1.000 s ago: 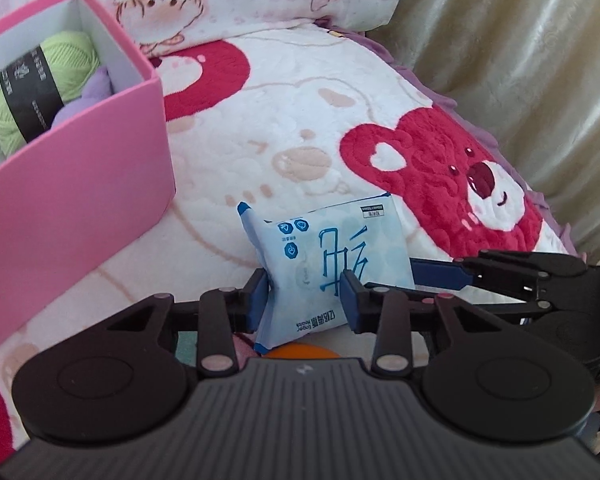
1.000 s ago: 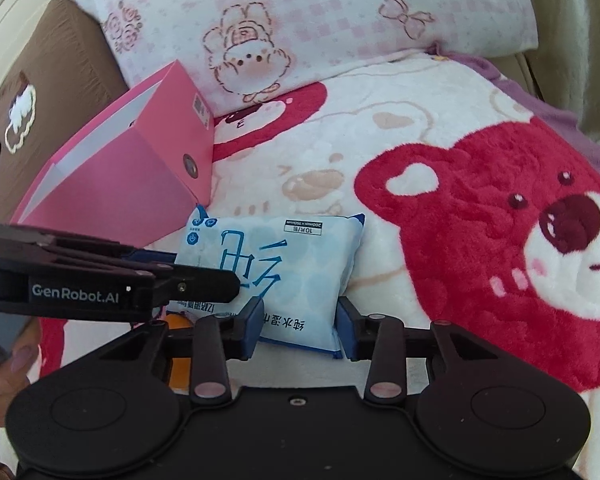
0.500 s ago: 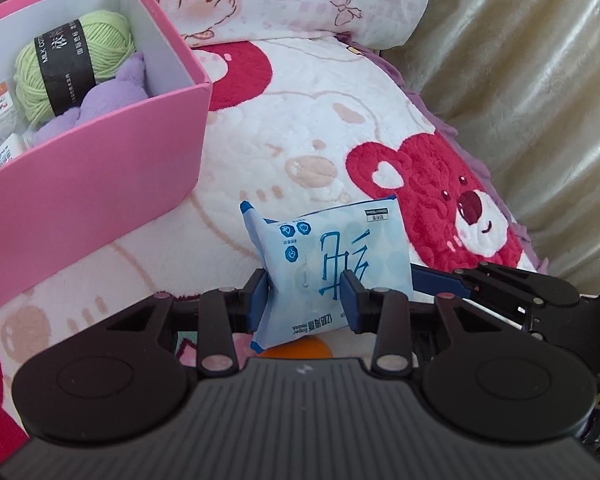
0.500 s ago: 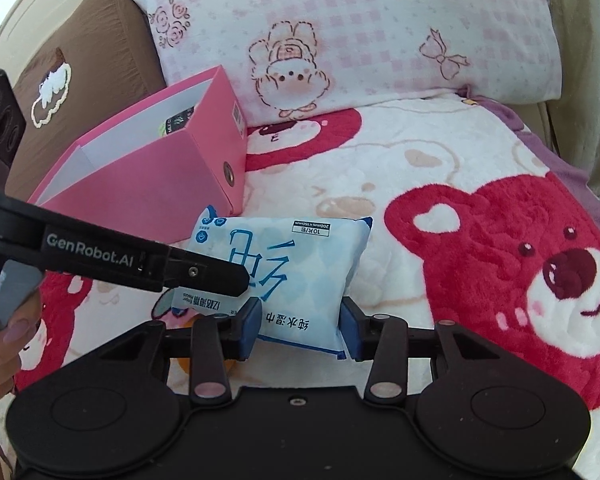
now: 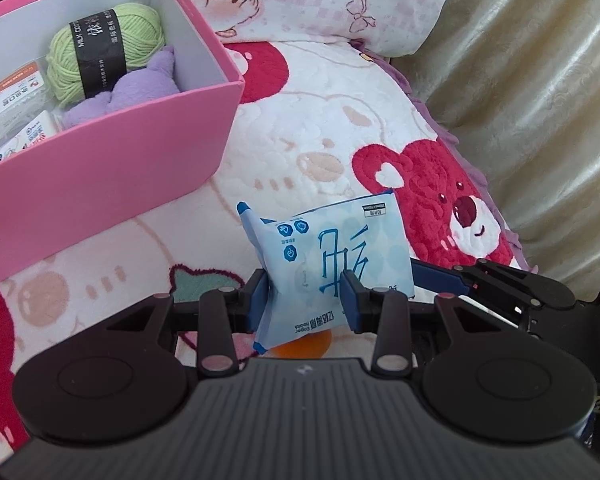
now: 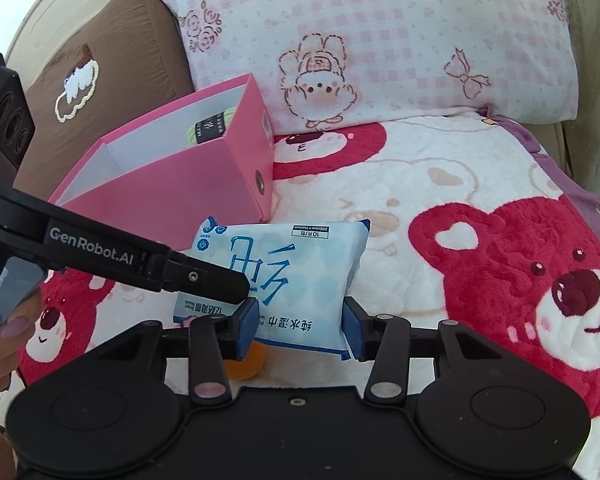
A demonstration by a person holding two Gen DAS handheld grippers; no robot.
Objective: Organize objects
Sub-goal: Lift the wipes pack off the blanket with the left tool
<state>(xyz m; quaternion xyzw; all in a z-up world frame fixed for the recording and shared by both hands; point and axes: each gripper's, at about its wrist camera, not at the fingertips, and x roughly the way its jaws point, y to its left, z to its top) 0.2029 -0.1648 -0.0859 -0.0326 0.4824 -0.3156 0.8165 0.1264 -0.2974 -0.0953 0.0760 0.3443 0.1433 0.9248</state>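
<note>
A soft blanket [image 5: 320, 128] with red bear figures covers the bed, and a pillow [image 6: 400, 40] with pink checks lies at its far end; a pale curtain [image 5: 540, 80] hangs at the right in the left wrist view.

The pack of wet wipes [image 5: 332, 268] is lifted above the blanket, between both tools. The left gripper [image 5: 304, 300] presses its blue pads into the lower part of the pack, so it is closed on the pack. The right gripper [image 6: 300, 324] has the same pack between its pads, and its jaws are opening; in the right wrist view the pads stand at the pack's edges, but I cannot tell if they press on it. There the black finger of the left gripper covers a corner of the pack.

Under the pack, an orange round thing [image 6: 246, 364] lies on the blanket, mostly hidden, so I cannot say what it is.

The pink box [image 5: 100, 168] stands near, to the left, cut off by the picture edge. Inside it are a green yarn ball [image 5: 100, 48], a purple soft thing [image 5: 132, 92] and some white packets [image 5: 8, 100], only partly seen.

A hand [image 6: 0, 340] shows at the left edge, cut off.
</note>
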